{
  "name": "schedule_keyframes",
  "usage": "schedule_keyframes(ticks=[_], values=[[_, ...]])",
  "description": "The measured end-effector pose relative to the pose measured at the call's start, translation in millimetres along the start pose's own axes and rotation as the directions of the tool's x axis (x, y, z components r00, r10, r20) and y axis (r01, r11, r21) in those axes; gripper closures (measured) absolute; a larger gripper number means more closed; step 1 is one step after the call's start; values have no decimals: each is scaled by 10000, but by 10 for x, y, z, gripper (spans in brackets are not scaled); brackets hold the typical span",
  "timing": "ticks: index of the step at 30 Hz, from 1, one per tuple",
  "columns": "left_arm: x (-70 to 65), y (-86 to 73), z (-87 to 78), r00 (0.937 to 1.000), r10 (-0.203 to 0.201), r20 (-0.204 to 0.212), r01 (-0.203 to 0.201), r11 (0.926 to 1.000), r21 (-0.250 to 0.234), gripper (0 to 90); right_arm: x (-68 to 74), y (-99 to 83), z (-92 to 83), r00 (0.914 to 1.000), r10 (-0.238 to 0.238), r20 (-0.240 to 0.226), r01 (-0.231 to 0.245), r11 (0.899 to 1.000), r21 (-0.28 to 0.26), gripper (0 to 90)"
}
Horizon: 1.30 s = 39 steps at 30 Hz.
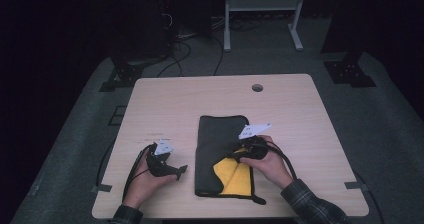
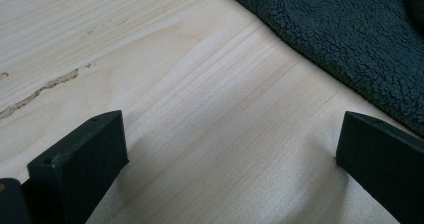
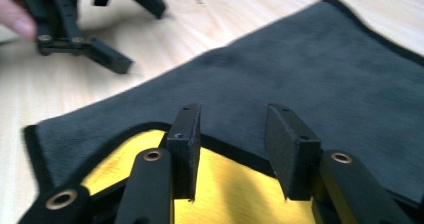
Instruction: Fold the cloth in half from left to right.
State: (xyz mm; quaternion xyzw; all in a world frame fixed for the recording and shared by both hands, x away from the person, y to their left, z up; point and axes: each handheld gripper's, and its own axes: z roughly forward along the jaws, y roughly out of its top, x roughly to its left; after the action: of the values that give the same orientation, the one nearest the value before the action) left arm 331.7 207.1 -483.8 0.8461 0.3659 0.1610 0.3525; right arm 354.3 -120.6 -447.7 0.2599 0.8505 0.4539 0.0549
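Cloth (image 3: 310, 69) under right claw (image 3: 232, 144), unclamped

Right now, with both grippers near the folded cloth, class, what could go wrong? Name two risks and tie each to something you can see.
1. The right gripper hovers with jaws apart over the turned-back yellow lining of the dark grey fleece cloth; nothing is pinched, so the fold may flop back.
2. The left gripper rests open on the pale wooden table beside the cloth edge, not pinning it, so a pull from the right could drag the whole cloth.
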Motion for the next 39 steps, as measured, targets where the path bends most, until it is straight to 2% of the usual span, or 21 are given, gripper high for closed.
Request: schedule_keyframes(ticks=[4,8,13,20,24,27,31,35,39], values=[[0,0,0,10000,1,2,-1,10000,4,0,155,23,116,9990,-116,-438,121,9999,101,527],[0,0,0,10000,4,2,-4,10000,8,0,263,24,234,9976,-289,-623,308,9991,294,492],[3,1,0,10000,34,-1,-34,10000,7,0,326,3,377,9981,-350,-510,376,9979,519,455],[3,1,-1,10000,33,0,-33,10000,8,0,398,-58,511,9955,-882,-341,910,9916,919,451],[3,1,-1,10000,35,-1,-35,10000,9,0,452,-73,508,9895,-1444,-82,1444,9841,1033,506],[2,1,0,10000,30,0,-30,10000,8,0,466,-74,493,9892,-1464,-39,1459,9831,1109,586],[2,1,0,10000,30,0,-30,10000,8,0,447,-72,460,9917,-1277,-130,1283,9863,1040,664],[2,0,0,10000,25,-1,-25,10000,5,0,404,-67,384,9947,-1006,-233,1023,9907,897,810],[2,1,-1,10000,30,-1,-30,10000,6,0,347,-59,247,9982,-372,-468,397,9978,535,824]])
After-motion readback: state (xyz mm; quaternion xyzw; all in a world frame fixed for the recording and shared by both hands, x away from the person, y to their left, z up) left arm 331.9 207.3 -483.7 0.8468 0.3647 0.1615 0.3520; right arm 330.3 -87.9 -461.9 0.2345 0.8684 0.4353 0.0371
